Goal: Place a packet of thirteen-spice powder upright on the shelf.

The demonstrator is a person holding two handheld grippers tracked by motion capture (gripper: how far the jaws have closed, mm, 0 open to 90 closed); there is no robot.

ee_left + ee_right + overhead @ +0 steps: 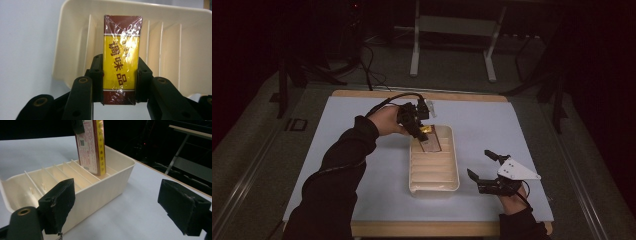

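We hold the box (121, 60) with the left gripper (120, 81), jaws clamped on its narrow sides, over the tray's (110, 180) far slot. It seems light and stiff; its film is probably slippery. The right gripper (117, 207) waits, jaws apart.

Table (362, 165) had a pale blue-white top with wooden edge strips at front and back. A cream divided tray (434, 186) sat directly on it, right of centre, long side running front to back.
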